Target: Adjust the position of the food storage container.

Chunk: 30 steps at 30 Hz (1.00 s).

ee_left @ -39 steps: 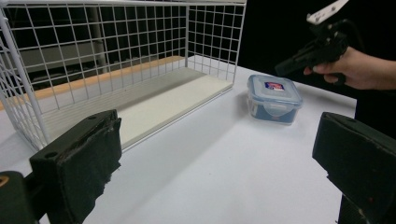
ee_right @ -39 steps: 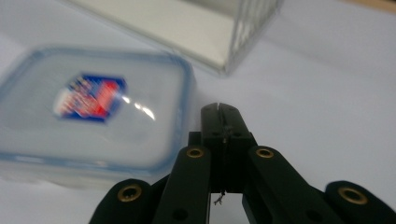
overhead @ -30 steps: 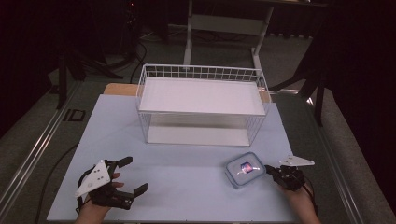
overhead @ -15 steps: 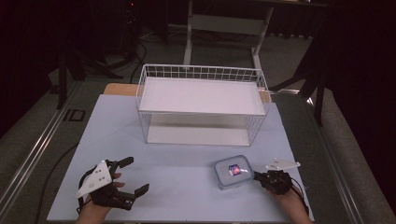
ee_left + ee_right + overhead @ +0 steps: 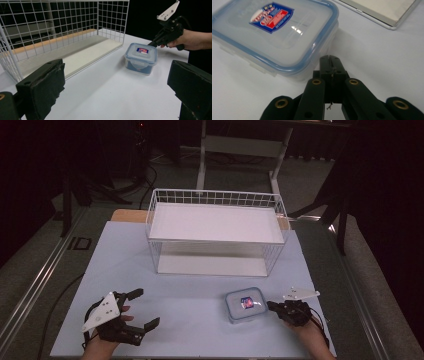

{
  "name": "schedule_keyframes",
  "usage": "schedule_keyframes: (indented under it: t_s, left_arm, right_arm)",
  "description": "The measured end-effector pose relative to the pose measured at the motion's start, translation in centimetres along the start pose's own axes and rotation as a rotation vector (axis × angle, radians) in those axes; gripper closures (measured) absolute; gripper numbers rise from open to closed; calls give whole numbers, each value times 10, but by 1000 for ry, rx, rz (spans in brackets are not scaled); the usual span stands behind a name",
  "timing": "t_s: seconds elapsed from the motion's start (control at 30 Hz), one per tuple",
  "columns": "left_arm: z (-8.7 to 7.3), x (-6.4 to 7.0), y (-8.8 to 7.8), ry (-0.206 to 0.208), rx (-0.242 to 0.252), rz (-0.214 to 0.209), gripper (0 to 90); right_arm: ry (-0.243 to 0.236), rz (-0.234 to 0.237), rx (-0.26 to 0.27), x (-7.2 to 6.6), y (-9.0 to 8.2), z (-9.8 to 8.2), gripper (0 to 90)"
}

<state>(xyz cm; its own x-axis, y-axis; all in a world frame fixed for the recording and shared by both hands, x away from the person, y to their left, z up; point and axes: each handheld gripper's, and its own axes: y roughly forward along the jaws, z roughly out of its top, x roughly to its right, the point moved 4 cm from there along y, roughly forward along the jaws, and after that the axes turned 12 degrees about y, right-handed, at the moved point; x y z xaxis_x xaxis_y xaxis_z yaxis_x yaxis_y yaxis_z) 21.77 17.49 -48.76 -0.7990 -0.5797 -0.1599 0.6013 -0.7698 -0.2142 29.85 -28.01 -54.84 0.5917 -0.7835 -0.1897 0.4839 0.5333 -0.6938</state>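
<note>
A clear plastic food container (image 5: 244,305) with a blue-rimmed lid and a red and blue label lies flat on the pale table (image 5: 200,330), in front of the wire basket. My right gripper (image 5: 270,305) is shut with nothing between its jaws. Its tip (image 5: 330,59) rests at the container's (image 5: 274,32) near side wall, touching it or nearly so. My left gripper (image 5: 149,307) stands wide open at the table's front left, far from the container (image 5: 141,57). The left gripper view shows the right gripper (image 5: 151,44) held by a hand just behind the box.
A white wire basket (image 5: 215,197) with a white shelf board stands at the middle back of the table; its open mesh wall (image 5: 75,25) faces the left gripper. The board's corner (image 5: 387,12) lies beyond the container. Dark floor and a stand lie behind the table.
My shut right gripper has slid to the left, and the container has moved left ahead of it. The left gripper has stayed put and open.
</note>
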Motion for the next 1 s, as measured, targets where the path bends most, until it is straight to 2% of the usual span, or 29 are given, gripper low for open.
schedule_keyframes:
  t_s: [0.23,0.5,0.6,1.0]
  left_arm:
    - [0,1,0,0,0,-4,23]
    - [0,1,1,-1,-1,-10,22]
    - [0,2,1,8,-6,-10,23]
    - [0,4,1,8,-7,-18,23]
  right_arm:
    - [-4,19,-26,-10,6,2,900]
    - [-30,67,-42,-30,18,8,900]
    - [-23,91,-56,-39,23,11,900]
    - [-86,153,-86,-74,45,19,900]
